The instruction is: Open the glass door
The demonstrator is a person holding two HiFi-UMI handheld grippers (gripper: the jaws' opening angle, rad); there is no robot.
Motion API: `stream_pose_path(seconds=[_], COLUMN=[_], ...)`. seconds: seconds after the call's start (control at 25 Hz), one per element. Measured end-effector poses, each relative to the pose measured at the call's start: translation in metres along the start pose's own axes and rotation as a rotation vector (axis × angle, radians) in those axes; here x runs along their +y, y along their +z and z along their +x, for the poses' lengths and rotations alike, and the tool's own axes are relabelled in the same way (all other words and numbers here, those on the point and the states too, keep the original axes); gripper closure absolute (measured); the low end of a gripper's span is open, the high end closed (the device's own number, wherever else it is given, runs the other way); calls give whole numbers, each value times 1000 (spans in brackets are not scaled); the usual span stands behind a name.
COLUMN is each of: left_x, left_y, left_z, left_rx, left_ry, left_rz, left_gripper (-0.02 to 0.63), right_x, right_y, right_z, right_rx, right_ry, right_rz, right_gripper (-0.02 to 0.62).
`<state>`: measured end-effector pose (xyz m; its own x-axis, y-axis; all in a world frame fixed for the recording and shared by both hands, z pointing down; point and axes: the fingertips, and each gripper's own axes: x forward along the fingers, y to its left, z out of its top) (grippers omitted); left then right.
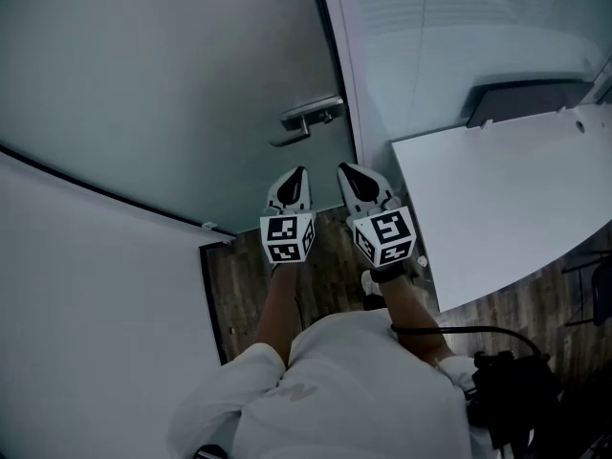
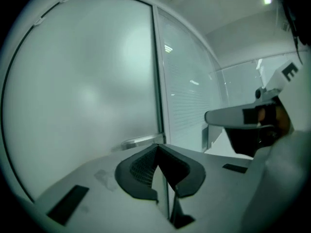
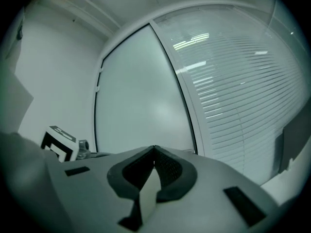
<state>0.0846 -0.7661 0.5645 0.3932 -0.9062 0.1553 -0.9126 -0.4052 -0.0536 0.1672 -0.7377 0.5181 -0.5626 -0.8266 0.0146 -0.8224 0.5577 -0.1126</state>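
Observation:
A frosted glass door [image 1: 172,75] fills the upper left of the head view, with a metal lever handle [image 1: 308,120] near its right edge. In the left gripper view the same handle [image 2: 141,141] shows just above the jaw tips. My left gripper [image 1: 302,170] and right gripper [image 1: 342,168] are held side by side a short way below the handle, apart from it, pointing at the door. Both are shut with nothing between the jaws. The door [image 3: 138,101] fills the middle of the right gripper view.
A white table [image 1: 507,199] stands close on the right, beside a glass wall with blinds [image 3: 243,91]. A white wall [image 1: 86,295] runs along the left. Wood floor [image 1: 244,285] lies under me. A dark chair [image 1: 526,98] is behind the table.

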Motion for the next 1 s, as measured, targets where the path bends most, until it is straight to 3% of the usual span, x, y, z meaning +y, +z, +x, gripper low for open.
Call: stream_pose_path(seconds=[0.2, 0.28, 0.44, 0.52, 0.72, 0.8, 0.88, 1.0], left_x=[30, 44, 68, 73, 78, 79, 81, 80], left_y=[-28, -42, -83, -92, -87, -87, -86, -87], left_z=[56, 74, 108, 120, 127, 128, 131, 128], left_rx=[149, 230, 425, 451, 379, 404, 439, 429], left_ry=[-5, -13, -30, -21, 53, 70, 55, 3], left_rz=[164, 252, 590, 695, 696, 730, 732, 669], left_gripper=[599, 547, 470, 449, 449, 451, 451, 449], right_x=[-25, -29, -29, -29, -37, -42, -45, -48], right_y=[3, 7, 8, 11, 17, 12, 7, 0], right_z=[24, 30, 36, 39, 42, 43, 44, 41], right_rx=[20, 20, 28, 29, 22, 29, 40, 53], right_ry=[35, 41, 61, 69, 45, 32, 24, 6], right_rz=[-35, -54, -103, -121, -118, -108, -102, -95], right_gripper=[592, 593, 592, 593, 593, 593, 592, 593])
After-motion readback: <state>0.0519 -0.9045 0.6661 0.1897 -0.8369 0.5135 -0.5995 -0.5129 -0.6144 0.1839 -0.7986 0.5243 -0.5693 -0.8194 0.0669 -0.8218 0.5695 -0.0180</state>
